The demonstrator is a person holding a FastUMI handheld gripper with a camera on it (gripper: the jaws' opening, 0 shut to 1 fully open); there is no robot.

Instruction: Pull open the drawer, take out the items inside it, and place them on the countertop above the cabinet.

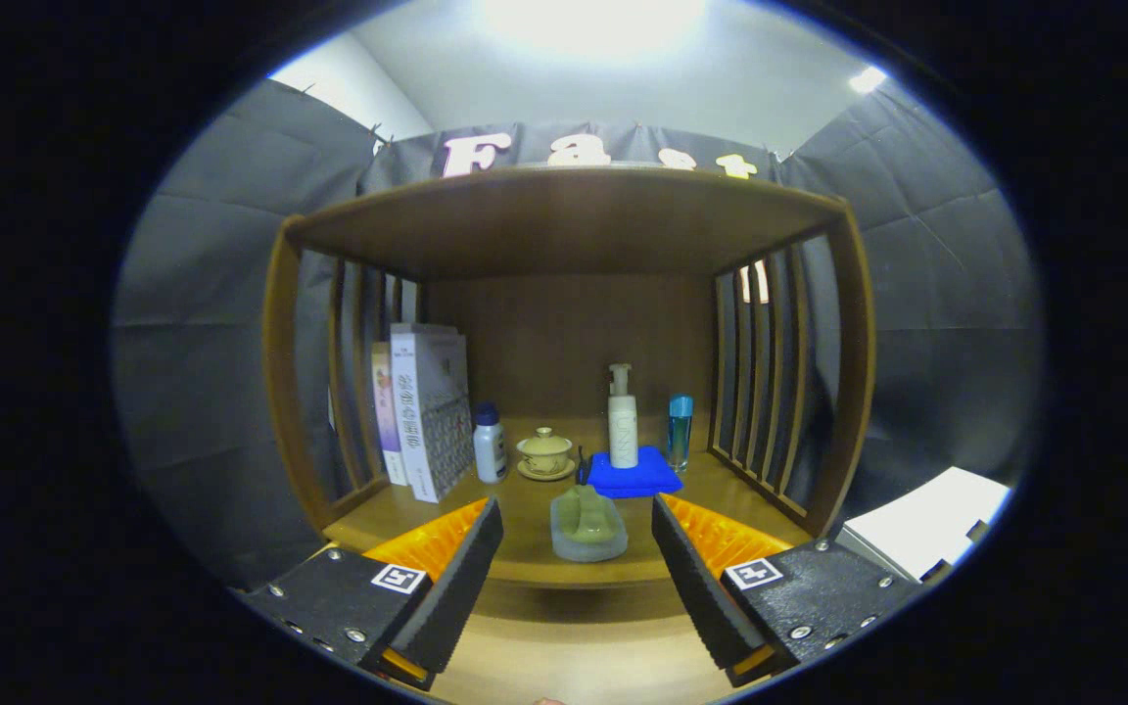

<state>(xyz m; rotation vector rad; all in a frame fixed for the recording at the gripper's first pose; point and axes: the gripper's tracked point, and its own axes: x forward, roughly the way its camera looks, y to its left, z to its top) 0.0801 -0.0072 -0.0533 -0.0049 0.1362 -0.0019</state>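
My gripper is open, its fingers spread wide with nothing between them. Just ahead of the fingertips, near the front edge of the wooden countertop, lies a pale green item in a clear dish. Beyond it a white pump bottle stands on a folded blue cloth. A lidded tea cup on a saucer and a small white bottle with a dark cap stand to the left. A slim blue bottle stands to the right. A wooden cabinet surface shows below the countertop's edge; I cannot make out a drawer.
The countertop sits inside a wooden shelf frame with a top board and slatted sides. Upright books lean at the left slats. A white surface lies off to the right, outside the frame.
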